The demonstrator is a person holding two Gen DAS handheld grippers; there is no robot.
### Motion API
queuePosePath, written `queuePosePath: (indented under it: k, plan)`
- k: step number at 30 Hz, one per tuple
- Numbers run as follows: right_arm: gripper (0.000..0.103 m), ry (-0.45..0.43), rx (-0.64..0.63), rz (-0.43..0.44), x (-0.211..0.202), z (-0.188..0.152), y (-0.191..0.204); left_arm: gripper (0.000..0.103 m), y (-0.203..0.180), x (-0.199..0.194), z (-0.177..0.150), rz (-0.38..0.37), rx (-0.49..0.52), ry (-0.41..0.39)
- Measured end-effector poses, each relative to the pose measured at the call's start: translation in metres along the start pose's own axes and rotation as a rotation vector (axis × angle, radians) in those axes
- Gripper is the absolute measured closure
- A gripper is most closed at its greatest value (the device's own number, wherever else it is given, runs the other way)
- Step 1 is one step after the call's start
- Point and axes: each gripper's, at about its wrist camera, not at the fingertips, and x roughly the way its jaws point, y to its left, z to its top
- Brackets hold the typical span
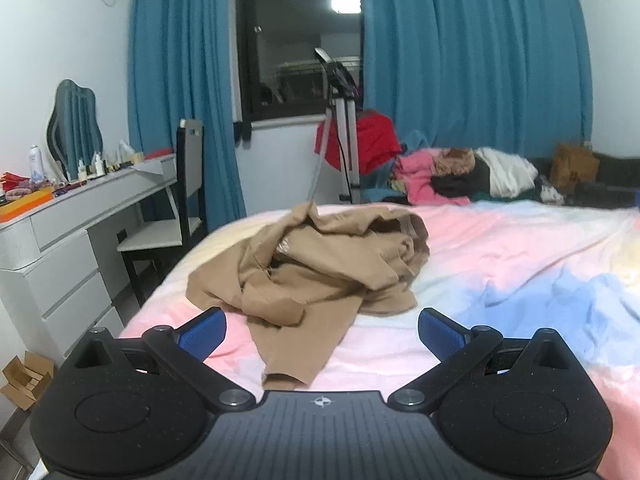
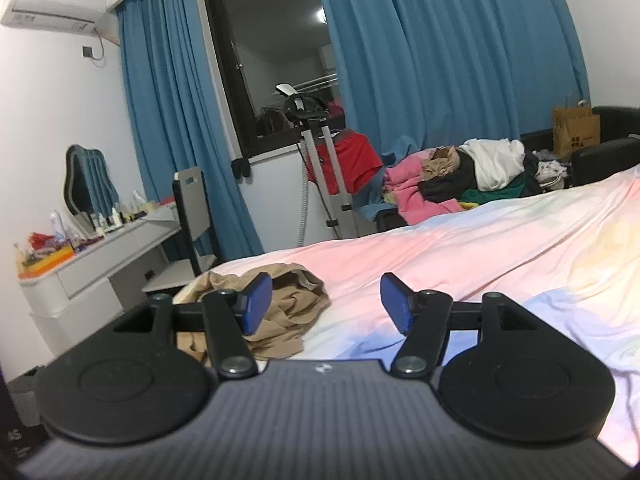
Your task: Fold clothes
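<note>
A crumpled tan garment [image 1: 320, 272] lies in a heap on the pastel pink and blue bed sheet [image 1: 500, 264], one leg or sleeve trailing toward me. My left gripper [image 1: 322, 330] is open and empty, just above the near end of that trailing part. In the right wrist view the same tan garment [image 2: 280, 312] lies to the left on the bed sheet [image 2: 460, 248]. My right gripper [image 2: 326, 304] is open and empty, held above the sheet to the right of the garment.
A pile of mixed clothes [image 1: 460, 176] lies beyond the bed's far edge. A metal stand [image 1: 340, 136] with a red cloth is by the window. A grey dressing table [image 1: 80, 216] and chair [image 1: 176, 216] stand left of the bed. Cardboard box [image 1: 24, 376] on the floor.
</note>
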Motion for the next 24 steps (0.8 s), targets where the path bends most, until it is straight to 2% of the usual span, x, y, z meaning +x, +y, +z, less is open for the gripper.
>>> queuePosePath:
  k: [7,12,15,19,22,23,24]
  plan:
    - [0.039,0.025,0.076,-0.002,0.003,-0.003,-0.011,0.008,-0.016,0.067,0.025,-0.025,0.058,0.026]
    - [0.039,0.051,0.145,-0.008,0.021,-0.009,-0.028,0.013,-0.028,0.119,0.046,-0.044,0.098,0.038]
    - [0.039,0.087,0.180,-0.011,0.040,-0.018,-0.036,0.015,-0.043,0.150,0.048,-0.056,0.156,0.001]
    - [0.039,0.123,0.213,-0.013,0.071,-0.028,-0.043,0.019,-0.059,0.188,0.052,-0.024,0.199,-0.050]
    - [0.039,0.140,0.209,-0.020,0.094,-0.035,-0.046,0.027,-0.064,0.213,0.059,0.032,0.214,-0.086]
    - [0.039,0.146,0.203,-0.026,0.101,-0.037,-0.047,0.035,-0.066,0.221,0.062,0.051,0.219,-0.098]
    - [0.039,0.155,0.197,-0.030,0.108,-0.040,-0.048,0.048,-0.068,0.229,0.064,0.071,0.223,-0.110]
